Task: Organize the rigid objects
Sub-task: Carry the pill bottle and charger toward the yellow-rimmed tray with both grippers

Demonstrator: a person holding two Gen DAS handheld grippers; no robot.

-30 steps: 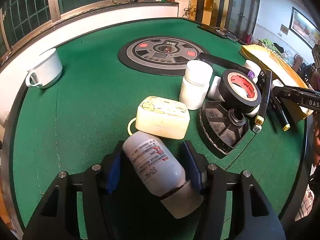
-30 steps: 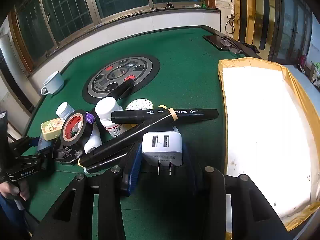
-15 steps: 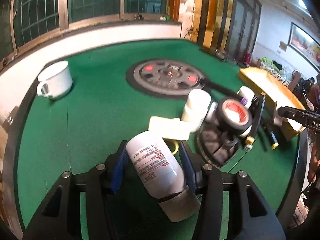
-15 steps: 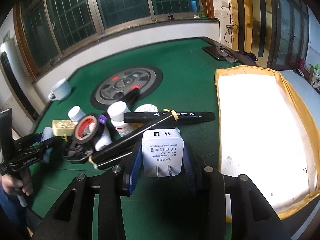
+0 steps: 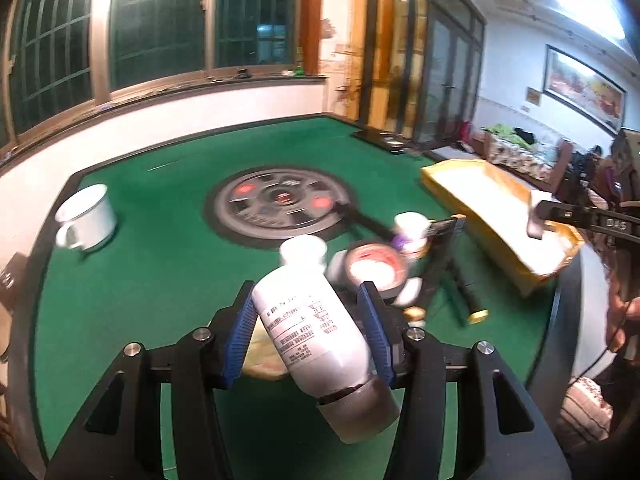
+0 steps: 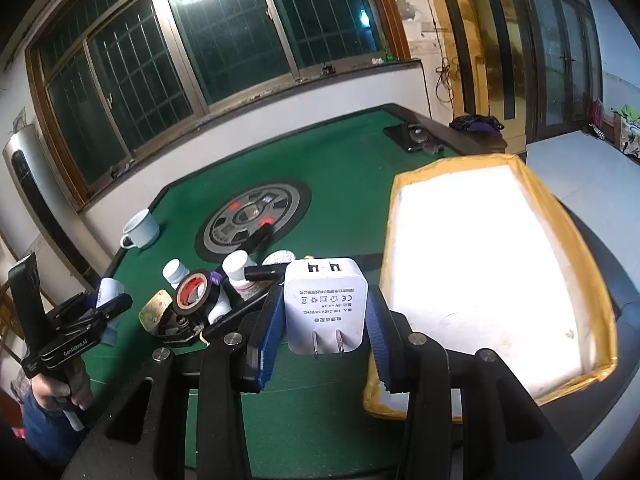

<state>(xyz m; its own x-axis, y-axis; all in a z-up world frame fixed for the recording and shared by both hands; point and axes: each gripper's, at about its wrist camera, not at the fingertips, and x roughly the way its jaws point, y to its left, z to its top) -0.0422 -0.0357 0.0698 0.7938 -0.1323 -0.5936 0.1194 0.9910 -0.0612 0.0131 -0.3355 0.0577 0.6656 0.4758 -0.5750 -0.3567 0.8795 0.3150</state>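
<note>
- The green worktop (image 6: 340, 168) carried a yellow-rimmed tray (image 6: 576, 248) at its right side, beside a heap of markers, tape and small bottles.
- The left gripper (image 5: 308, 320) was raised above that heap, jaws clamped on a white bottle (image 5: 316, 332), its long axis tilted, cap toward the camera.
- The right gripper (image 6: 320, 328) hung beside the tray, jaws clamped on a white charger (image 6: 325, 304), prongs toward the camera.

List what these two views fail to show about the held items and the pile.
- Bottle label, left view: motion blur, unreadable.
- Tin, left view: mostly hidden behind the bottle and left gripper fingers.
- Tray floor, right view: glare washes it out.
- Charger far face, right view: turned away.
- Black holder, right view: hidden under the tape.
</note>
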